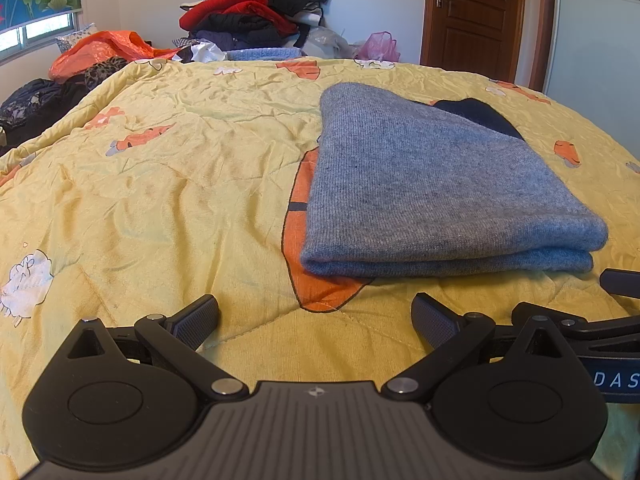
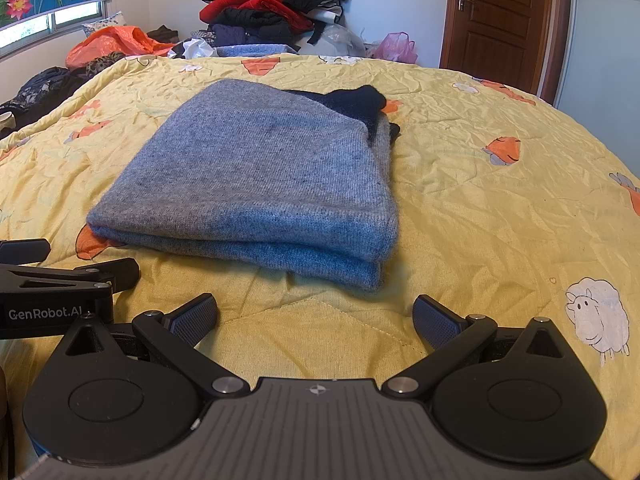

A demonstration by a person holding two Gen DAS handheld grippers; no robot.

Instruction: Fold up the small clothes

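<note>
— What did the left wrist view give you?

— My left gripper point(image 1: 316, 320) hovered low over the yellow quilt point(image 1: 160, 184), jaws spread wide and holding nothing. The grey knit sweater point(image 1: 432, 184) lay ahead and to the right, doubled over on itself, with a dark navy part point(image 1: 480, 116) poking out at the far end. I judged I'd kept the gripper short of it so as not to disturb the fold.

— And the right wrist view?

— My right gripper point(image 2: 316, 320) was just as wide and empty, with the sweater point(image 2: 256, 172) ahead and slightly left and its folded edge nearest me. The left gripper point(image 2: 72, 280) sat close beside it. The heap of clothes point(image 2: 276, 4) beyond the bed looked like the unfolded stock, so I took this piece as nearly done.
</note>
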